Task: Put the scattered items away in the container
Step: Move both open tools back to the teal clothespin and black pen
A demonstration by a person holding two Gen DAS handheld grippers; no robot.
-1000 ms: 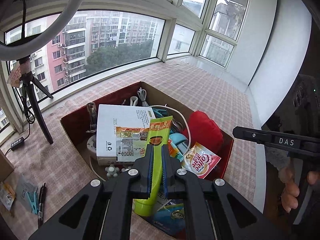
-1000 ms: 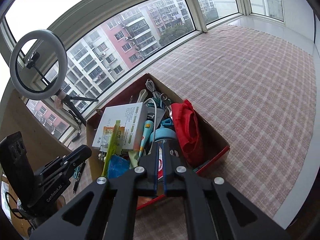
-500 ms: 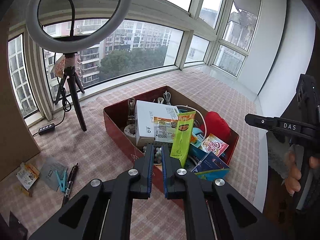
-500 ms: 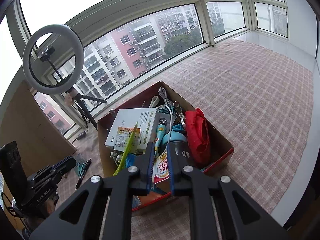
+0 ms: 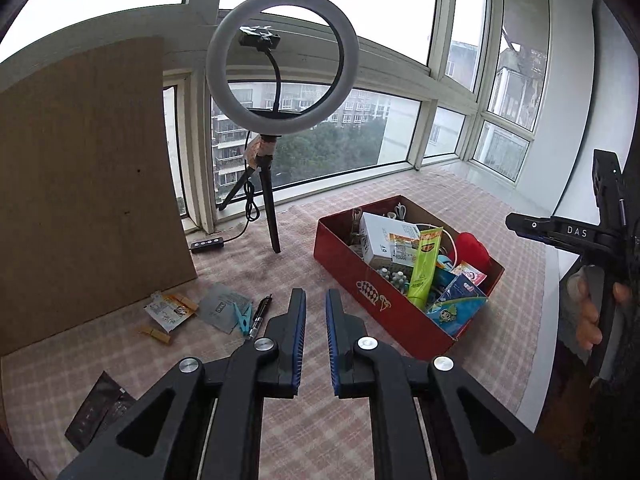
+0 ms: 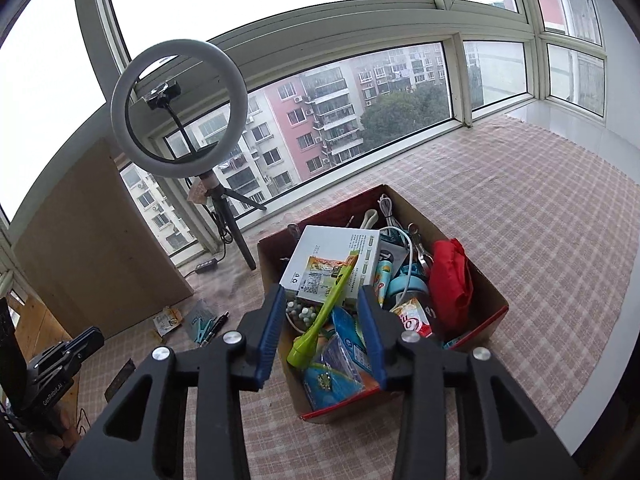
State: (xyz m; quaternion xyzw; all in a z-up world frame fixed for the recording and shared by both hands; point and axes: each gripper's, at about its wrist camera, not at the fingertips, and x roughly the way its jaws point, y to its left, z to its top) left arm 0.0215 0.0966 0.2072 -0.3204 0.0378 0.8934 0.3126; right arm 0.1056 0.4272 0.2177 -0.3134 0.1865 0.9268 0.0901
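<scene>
Left wrist view, left to right. Black sachet (image 5: pixel 98 412) at lower left; two wooden pegs (image 5: pixel 154 334), snack sachet (image 5: pixel 168 312), grey packet (image 5: pixel 224 310), blue clothespin (image 5: pixel 243 317) and pen (image 5: pixel 258 316) scattered on the checked cloth (image 5: pixel 320 432) left of centre. Left gripper (image 5: pixel 316 300) empty, jaws a narrow gap apart and opening. Red cardboard box (image 5: pixel 384 300) right of centre, crowded, green tube (image 5: pixel 426 266) on top.

Right wrist view: right gripper (image 6: pixel 320 300) empty above the box, jaws opening.

Risk: flat sachets could slip from the pads; the overfull box could shed items.

Versus one second earlier: the left gripper had released the tube and swung toward the scattered items; the right jaws had parted.
</scene>
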